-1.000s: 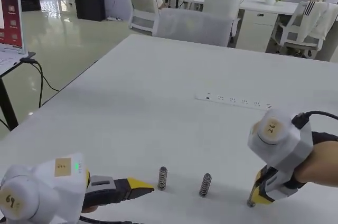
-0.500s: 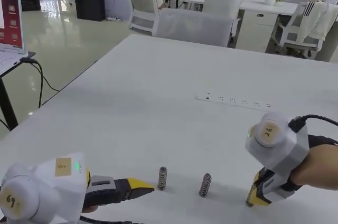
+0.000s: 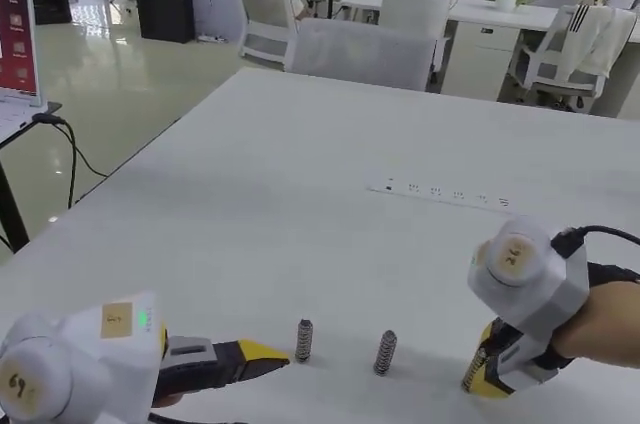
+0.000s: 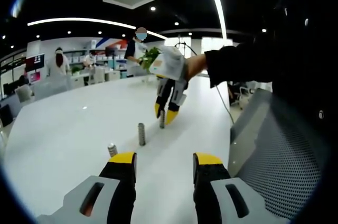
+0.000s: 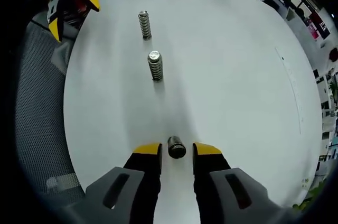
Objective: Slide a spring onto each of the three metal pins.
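- Between the tips of the right gripper, near the front edge of the white table, the third spring stands upright. The jaws are apart with a sliver of table showing on each side of it, so it is released, not pinched.
- Over at the other end of the row, the left gripper is held low with its jaws spread and nothing between them. It is just beside the first spring, not touching it.
- Next out, the middle spring is upright between the other two, with a flat metal pin head showing at its top.
- First spring is upright too; its pin top is too small to make out.
- Third spring is seen end-on with a dark top; cannot tell if the pin runs right through.
- Progress, as a judgement: two pins dressed, third spring seated or nearly so. Task looks all but done.
- Likely left: check the third spring is fully down, then back the right gripper off without knocking it.
- Further out, a power strip lies flat, well behind the row.
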`<action>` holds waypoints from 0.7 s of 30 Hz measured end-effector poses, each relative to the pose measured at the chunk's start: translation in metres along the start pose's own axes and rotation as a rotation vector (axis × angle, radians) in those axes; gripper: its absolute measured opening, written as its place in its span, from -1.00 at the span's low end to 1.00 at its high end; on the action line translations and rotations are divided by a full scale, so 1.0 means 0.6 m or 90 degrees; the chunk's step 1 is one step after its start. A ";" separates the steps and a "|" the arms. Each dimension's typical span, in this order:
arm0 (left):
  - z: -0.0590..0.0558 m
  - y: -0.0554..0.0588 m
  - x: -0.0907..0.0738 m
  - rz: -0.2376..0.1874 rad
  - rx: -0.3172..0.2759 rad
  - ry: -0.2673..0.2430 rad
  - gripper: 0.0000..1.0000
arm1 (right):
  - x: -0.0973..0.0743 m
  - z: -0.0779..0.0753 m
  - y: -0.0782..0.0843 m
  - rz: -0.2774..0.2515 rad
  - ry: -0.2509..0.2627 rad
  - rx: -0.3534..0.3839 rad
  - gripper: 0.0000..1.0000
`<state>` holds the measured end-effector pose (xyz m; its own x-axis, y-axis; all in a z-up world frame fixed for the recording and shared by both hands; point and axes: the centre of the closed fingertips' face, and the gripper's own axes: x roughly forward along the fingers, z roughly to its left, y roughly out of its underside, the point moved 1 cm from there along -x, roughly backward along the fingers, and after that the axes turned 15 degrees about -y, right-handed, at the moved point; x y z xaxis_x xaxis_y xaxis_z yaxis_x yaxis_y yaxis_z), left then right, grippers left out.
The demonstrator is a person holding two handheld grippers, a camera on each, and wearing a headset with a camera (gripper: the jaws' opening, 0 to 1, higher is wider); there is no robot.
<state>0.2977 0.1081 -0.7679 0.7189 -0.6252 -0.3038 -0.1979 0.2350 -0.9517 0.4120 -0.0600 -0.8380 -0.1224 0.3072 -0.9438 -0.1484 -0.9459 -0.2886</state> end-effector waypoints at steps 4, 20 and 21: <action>0.000 0.001 0.000 0.001 0.000 0.001 -0.27 | -0.005 -0.001 0.001 -0.016 0.011 0.004 -0.44; 0.012 -0.002 -0.001 -0.004 -0.006 -0.010 -0.22 | -0.033 0.012 -0.005 -0.134 0.047 0.036 0.02; 0.013 -0.002 -0.001 -0.004 -0.007 -0.011 -0.21 | -0.035 0.013 -0.006 -0.142 0.050 0.037 0.03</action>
<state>0.3025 0.1141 -0.7662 0.7314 -0.6137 -0.2974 -0.2005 0.2233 -0.9539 0.4076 -0.0622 -0.8160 -0.0045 0.4960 -0.8683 -0.2191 -0.8477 -0.4831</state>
